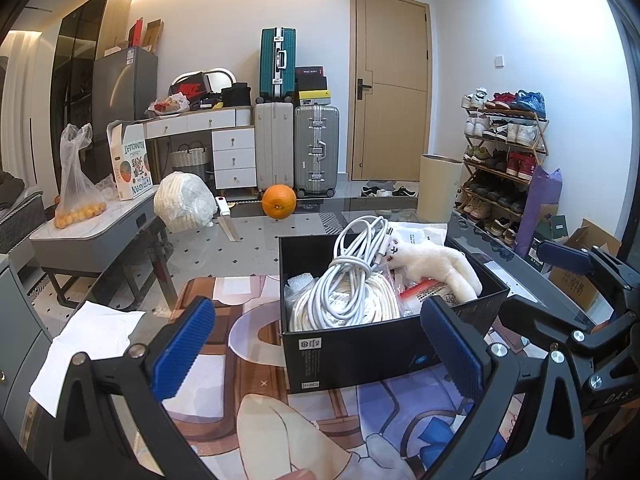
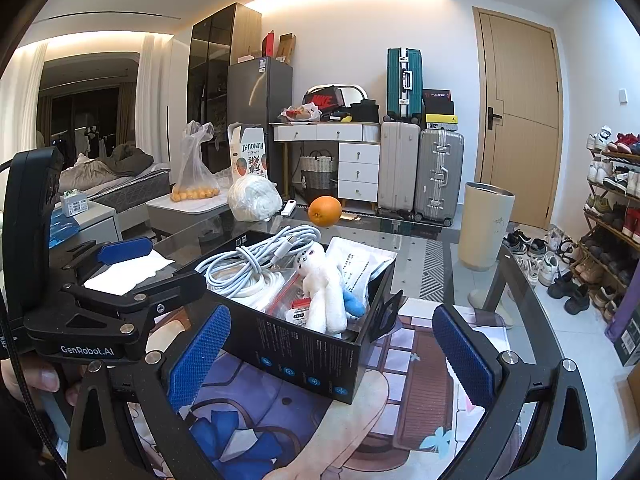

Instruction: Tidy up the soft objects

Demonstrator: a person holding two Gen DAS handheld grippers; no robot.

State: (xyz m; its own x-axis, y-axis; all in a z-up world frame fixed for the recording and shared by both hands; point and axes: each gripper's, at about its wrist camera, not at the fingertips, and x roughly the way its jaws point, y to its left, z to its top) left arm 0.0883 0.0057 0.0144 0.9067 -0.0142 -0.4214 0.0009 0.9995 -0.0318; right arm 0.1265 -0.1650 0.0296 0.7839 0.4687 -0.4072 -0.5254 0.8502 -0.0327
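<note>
A black open box (image 1: 360,350) stands on a printed mat (image 1: 248,392) on the glass table. In it lie coiled white cables (image 1: 352,276), a white plush toy (image 1: 432,266) and plastic packets. The right wrist view shows the box (image 2: 304,354), the cables (image 2: 248,264) and the plush toy (image 2: 326,292) too. My left gripper (image 1: 320,354) is open and empty, just in front of the box. My right gripper (image 2: 332,354) is open and empty, at the box's near corner. The right gripper also shows at the right edge of the left wrist view (image 1: 568,280).
An orange (image 1: 279,201), a bagged white bundle (image 1: 185,202) and a beige cylinder (image 1: 439,188) stand at the table's far side. A white tissue (image 1: 84,354) lies left of the mat. A bag of small oranges (image 1: 78,184) sits on a side table. Suitcases and a shoe rack stand behind.
</note>
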